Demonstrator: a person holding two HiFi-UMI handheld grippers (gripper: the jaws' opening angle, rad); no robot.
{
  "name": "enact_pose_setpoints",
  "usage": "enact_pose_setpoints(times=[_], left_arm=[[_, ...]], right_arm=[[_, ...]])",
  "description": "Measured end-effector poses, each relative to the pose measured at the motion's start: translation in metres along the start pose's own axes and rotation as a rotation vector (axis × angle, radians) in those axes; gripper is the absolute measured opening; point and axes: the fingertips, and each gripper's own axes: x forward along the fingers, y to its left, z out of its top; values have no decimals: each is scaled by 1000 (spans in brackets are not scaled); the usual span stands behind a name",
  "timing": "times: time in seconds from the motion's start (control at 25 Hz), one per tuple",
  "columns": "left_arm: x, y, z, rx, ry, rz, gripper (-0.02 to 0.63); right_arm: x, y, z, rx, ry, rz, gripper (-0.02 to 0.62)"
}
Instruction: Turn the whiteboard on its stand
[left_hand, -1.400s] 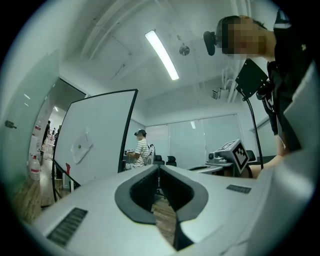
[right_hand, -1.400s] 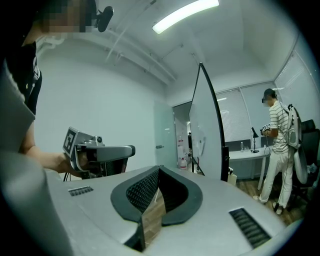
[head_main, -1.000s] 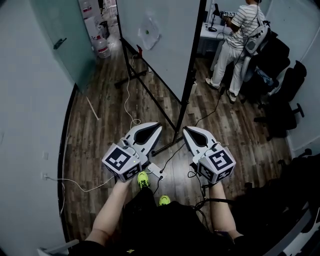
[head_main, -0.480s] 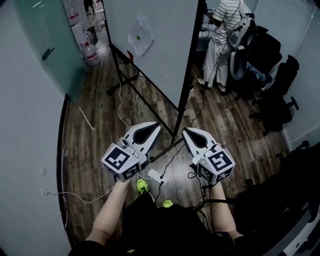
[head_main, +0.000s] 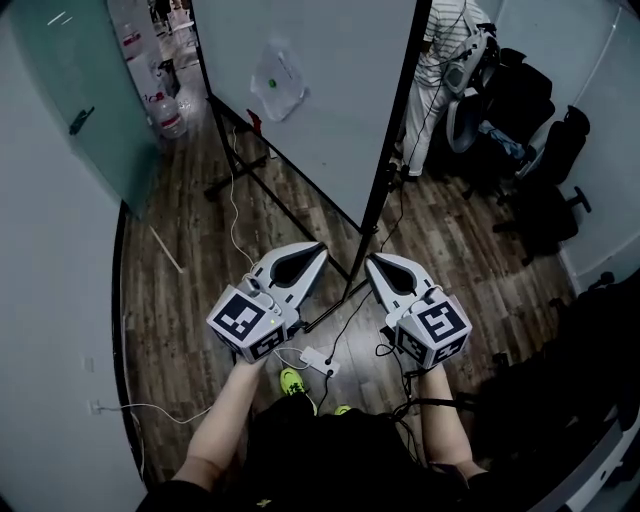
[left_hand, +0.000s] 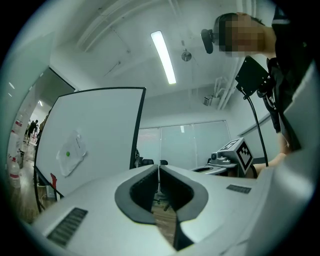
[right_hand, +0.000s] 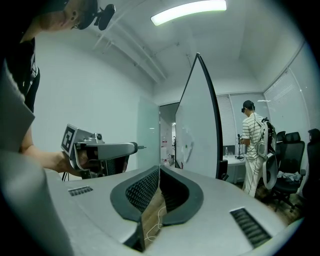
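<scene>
Holding both tools out in front of you, you have the left hand-held gripper (head_main: 318, 250) closed with nothing between its jaws, and the right hand-held gripper (head_main: 372, 261) closed and empty too. Neither touches the large white rectangular whiteboard (head_main: 330, 90), which stands just ahead on its black metal stand (head_main: 386, 150) on the dark wooden plank floor (head_main: 190, 280). A clear plastic sleeve (head_main: 277, 78) hangs on its face. Beyond it, a person in a striped shirt (head_main: 432, 60) stands near black office chairs (head_main: 540, 140).

Office, whiteboard (head_main: 330, 90), swivel chairs (head_main: 555, 170), glass door (head_main: 60, 100)
</scene>
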Motion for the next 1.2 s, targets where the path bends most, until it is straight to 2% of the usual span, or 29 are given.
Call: enact_pose_setpoints(times=[0.24, 0.48, 0.68, 0.84, 1.2], left_arm=[[4, 25, 6, -2, -8, -64, 11], [6, 55, 4, 3, 3, -73, 9], [8, 75, 4, -10, -2, -69, 9], [13, 87, 3, -7, -15, -97, 9], [46, 112, 5, 0, -17, -84, 9]], right_arm=[[26, -6, 7, -4, -2, -64, 6], [53, -9, 12, -11, -13, -115, 8], [76, -13, 17, -17, -16, -134, 15], [92, -21, 25, -26, -25, -144, 29], [120, -67, 34, -41, -36, -148, 60]])
